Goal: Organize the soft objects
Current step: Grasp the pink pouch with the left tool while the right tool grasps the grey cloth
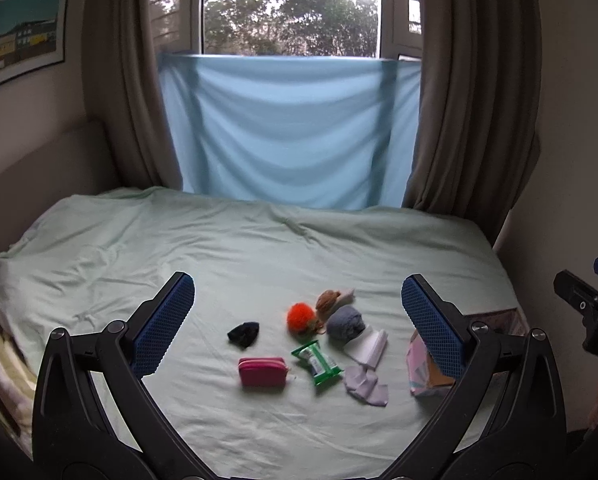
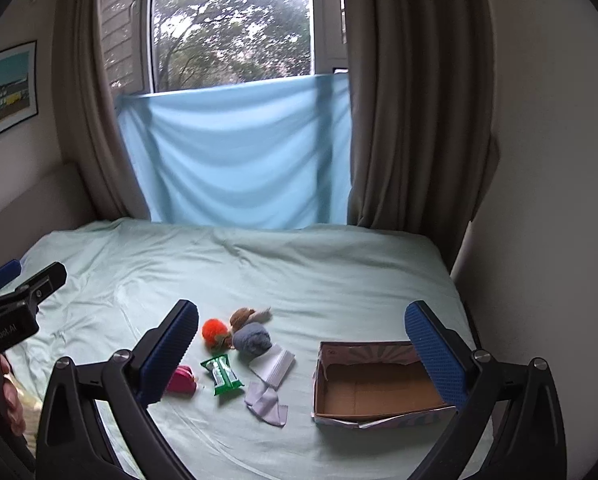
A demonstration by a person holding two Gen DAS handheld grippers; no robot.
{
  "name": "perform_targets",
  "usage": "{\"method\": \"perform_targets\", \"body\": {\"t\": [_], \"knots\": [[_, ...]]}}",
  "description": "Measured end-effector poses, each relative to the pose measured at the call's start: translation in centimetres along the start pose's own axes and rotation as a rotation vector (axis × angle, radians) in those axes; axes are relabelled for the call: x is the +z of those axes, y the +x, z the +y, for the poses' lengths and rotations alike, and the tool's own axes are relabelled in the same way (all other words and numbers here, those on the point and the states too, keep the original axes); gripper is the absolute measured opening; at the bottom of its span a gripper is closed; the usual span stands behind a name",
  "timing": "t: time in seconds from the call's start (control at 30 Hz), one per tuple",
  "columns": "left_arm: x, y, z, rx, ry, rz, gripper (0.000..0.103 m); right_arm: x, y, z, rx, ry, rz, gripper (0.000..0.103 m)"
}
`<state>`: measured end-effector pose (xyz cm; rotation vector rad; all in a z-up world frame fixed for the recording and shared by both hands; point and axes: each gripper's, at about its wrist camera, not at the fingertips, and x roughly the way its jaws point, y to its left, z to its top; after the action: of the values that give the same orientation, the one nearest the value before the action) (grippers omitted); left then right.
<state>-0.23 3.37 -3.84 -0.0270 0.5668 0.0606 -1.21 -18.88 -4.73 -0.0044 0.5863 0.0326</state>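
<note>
Both grippers hover above the near end of the bed (image 1: 259, 248), each with its fingers spread wide and holding nothing; this looks like the outset, with nothing yet in the box (image 2: 379, 390).

The soft things lie in a loose cluster on the sheet, probably laid out so each can be taken singly. The open cardboard box sits to their right, empty, likely the place they are meant to go.

From the left gripper (image 1: 297, 300), the cluster lies ahead and below, between the two fingers: a black piece (image 1: 243, 334) farthest left, a pink pouch (image 1: 262, 371) nearest, a green packet (image 1: 317, 361) beside it, an orange pompom (image 1: 301, 317), a brown tuft (image 1: 329, 300), a grey ball (image 1: 345, 322) touching a white cloth (image 1: 369, 346), and a lilac cloth (image 1: 366, 386) just below that.

From the right gripper (image 2: 302, 320), the same things lie toward its left finger, which hides part of the pouch, while the box lies by its right finger. So the right gripper seems better placed to drop things in, and the left to reach the pouch and the black piece.
</note>
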Motion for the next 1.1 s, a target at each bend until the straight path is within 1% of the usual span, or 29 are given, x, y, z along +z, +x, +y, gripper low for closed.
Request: {"method": "perform_targets", "body": {"t": [0.07, 0.13, 0.17, 0.23, 0.27, 0.37, 0.5, 0.67, 0.83, 0.97, 1.1], "knots": [[-1.1, 1.2, 1.2, -0.021, 0.013, 0.023, 0.103, -1.1, 1.3, 0.6, 0.004, 0.006, 0.028, 0.103], [-2.3, 2.7, 2.4, -0.074, 0.039, 0.057, 0.103, -2.1, 2.6, 1.3, 0.003, 0.024, 0.055, 0.103], [-2.8, 3.6, 3.0, -0.087, 0.06, 0.069, 0.103, -2.6, 2.9, 1.6, 0.001, 0.033, 0.063, 0.103], [-3.7, 5.3, 4.0, -0.108, 0.109, 0.096, 0.103, -3.6, 4.1, 2.4, -0.002, 0.063, 0.081, 0.103], [-4.2, 6.3, 4.5, -0.126, 0.134, 0.114, 0.103, -4.1, 4.8, 2.9, -0.014, 0.083, 0.099, 0.103], [-5.3, 9.2, 5.9, -0.194, 0.215, 0.139, 0.103, -5.5, 6.5, 4.1, -0.045, 0.124, 0.115, 0.103], [-6.9, 13.8, 7.1, -0.268, 0.327, 0.177, 0.103, -7.8, 9.7, 6.1, -0.092, 0.148, 0.154, 0.103], [-9.3, 20.5, 8.0, -0.345, 0.438, 0.239, 0.103, -11.2, 14.5, 7.8, -0.158, 0.156, 0.204, 0.103], [-12.4, 26.2, 7.9, -0.433, 0.544, 0.288, 0.103, -14.5, 19.5, 8.7, -0.195, 0.154, 0.246, 0.103], [-15.9, 30.8, 7.5, -0.501, 0.615, 0.356, 0.103, -17.7, 23.9, 8.9, -0.214, 0.154, 0.3, 0.103], [-19.4, 34.0, 7.3, -0.557, 0.678, 0.409, 0.103, -21.0, 28.0, 8.6, -0.219, 0.171, 0.354, 0.103]]}}
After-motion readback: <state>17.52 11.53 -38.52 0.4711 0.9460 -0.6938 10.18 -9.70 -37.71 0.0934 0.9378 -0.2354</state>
